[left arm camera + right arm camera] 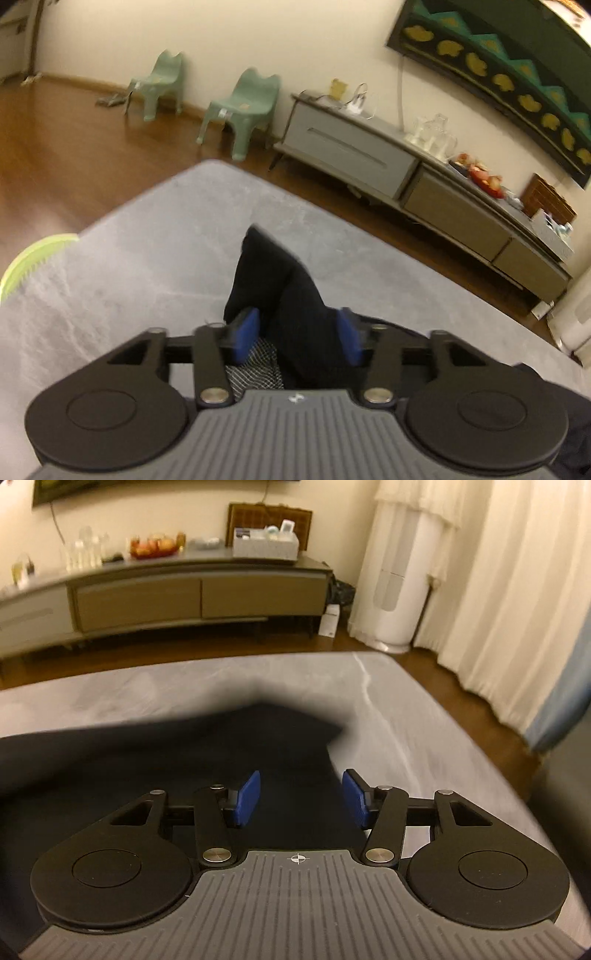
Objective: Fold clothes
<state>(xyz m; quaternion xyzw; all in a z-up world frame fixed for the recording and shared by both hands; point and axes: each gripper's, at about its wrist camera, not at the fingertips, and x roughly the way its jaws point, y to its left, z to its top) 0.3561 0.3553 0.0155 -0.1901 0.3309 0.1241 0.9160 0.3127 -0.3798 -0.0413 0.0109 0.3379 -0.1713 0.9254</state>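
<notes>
From the left wrist, the left claw (300, 334) stands spread, a peak of the dark garment (275, 280) rising between its blue pads on the grey bed (147, 236). From the right wrist, the right claw (301, 799) is spread above the garment's (147, 760) edge.

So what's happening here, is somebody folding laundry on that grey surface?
Yes. A person is working with a hand-held gripper in each hand over a dark garment spread on a grey padded surface. The left hand-held gripper has its jaws apart around a raised bunch of the dark cloth, pads not clearly pressing it. The right hand-held gripper is open above the garment's edge. The fold looks unfinished.
</notes>
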